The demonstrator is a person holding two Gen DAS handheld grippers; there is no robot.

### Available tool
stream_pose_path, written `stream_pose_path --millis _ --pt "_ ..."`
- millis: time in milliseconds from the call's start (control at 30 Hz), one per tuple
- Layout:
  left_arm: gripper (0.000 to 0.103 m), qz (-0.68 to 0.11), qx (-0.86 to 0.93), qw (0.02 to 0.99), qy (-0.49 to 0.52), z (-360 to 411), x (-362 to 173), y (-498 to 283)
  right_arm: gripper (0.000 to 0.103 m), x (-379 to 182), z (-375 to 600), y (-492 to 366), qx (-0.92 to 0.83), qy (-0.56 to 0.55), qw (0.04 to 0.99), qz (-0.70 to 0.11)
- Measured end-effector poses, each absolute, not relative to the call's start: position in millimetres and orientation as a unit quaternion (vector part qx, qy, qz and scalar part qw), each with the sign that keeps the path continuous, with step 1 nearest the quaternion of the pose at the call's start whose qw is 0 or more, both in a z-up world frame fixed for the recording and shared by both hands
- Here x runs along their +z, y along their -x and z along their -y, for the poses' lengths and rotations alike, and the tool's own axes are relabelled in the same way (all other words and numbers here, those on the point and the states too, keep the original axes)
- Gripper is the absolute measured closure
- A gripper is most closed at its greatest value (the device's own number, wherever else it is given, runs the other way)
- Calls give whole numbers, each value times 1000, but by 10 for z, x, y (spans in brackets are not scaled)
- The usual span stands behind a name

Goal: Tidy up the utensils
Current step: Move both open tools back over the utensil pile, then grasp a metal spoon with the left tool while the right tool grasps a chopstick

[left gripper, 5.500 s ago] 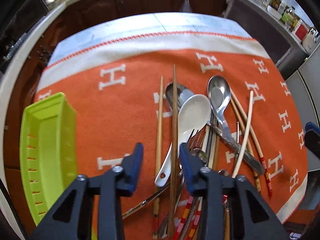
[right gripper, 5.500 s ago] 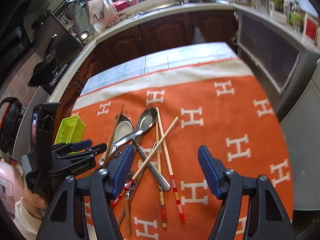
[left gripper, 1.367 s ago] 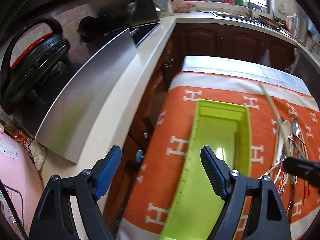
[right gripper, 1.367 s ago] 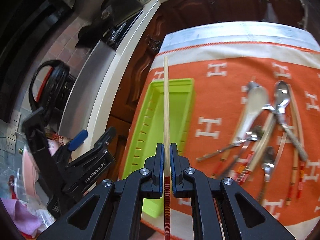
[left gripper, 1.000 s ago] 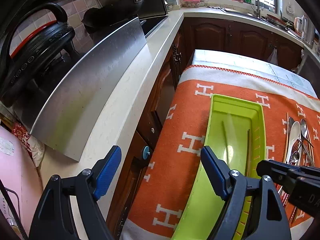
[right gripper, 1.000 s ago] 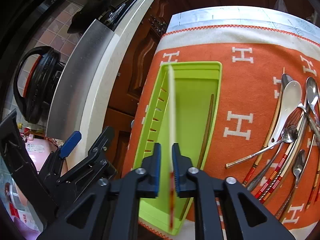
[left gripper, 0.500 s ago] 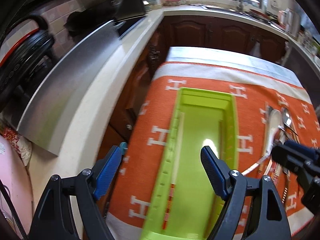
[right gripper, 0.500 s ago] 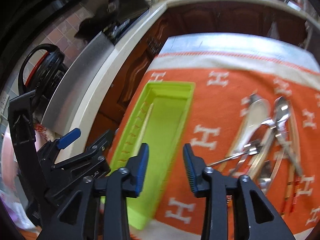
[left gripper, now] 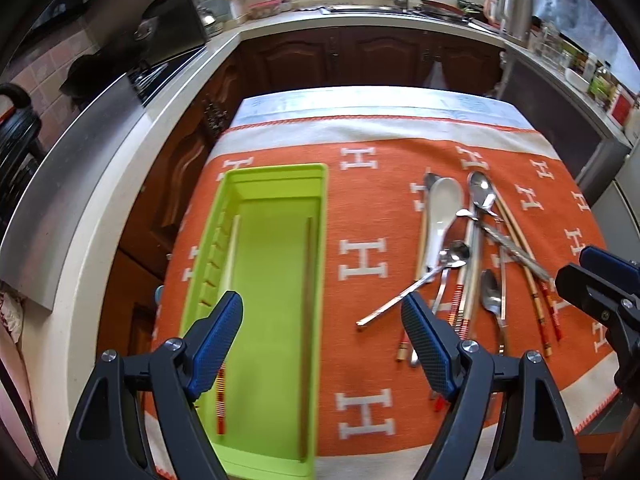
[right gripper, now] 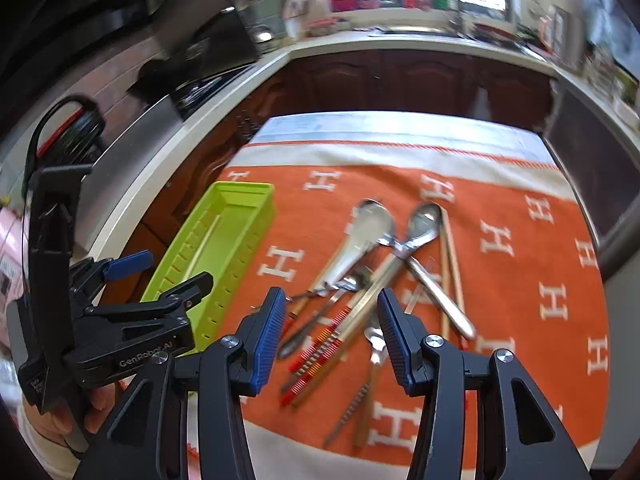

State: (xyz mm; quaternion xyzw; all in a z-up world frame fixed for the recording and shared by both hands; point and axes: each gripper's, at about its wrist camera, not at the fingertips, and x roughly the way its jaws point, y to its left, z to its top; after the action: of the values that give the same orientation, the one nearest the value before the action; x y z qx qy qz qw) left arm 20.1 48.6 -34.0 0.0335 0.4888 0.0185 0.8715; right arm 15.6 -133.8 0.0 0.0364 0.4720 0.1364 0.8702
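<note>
A lime green tray [left gripper: 276, 184] lies on the orange cloth at the left; it also shows in the right wrist view [right gripper: 240, 196]. Two chopsticks lie in it, a pale one [left gripper: 230, 264] by the left wall and a brown one [left gripper: 307, 280] by the right wall. A pile of utensils [left gripper: 472, 256] lies to the right: a white ceramic spoon [left gripper: 442, 216], metal spoons and chopsticks. My left gripper [left gripper: 322, 340] is open and empty above the tray's near end. My right gripper [right gripper: 330, 332] is open and empty above the near end of the pile [right gripper: 360, 292].
The orange cloth with white H marks [left gripper: 362, 256] covers the table, its near edge close under both grippers. Dark wooden cabinets [left gripper: 360, 56] and a pale countertop [left gripper: 132, 120] ring the table at the back and left. A stove with pans [left gripper: 160, 40] stands back left.
My right gripper opened and let the pale chopstick go into the tray, then swung right to above the utensil pile. My left gripper turned right, more toward the table.
</note>
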Motion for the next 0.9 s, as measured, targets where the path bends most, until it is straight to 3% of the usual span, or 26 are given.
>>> stream_pose_path --millis 500,667,900 --pt "26 -515 -61 854 -32 -27 -567 -497 53 -335 2266 -328 72 -91 862 -493" --pt "36 -535 -101 839 9 73 -637 -821 65 -586 2500 -623 67 -112 847 -516" --pt "47 -549 -158 818 66 277 -599 -1283 72 -901 2635 -1029 73 -125 831 -538"
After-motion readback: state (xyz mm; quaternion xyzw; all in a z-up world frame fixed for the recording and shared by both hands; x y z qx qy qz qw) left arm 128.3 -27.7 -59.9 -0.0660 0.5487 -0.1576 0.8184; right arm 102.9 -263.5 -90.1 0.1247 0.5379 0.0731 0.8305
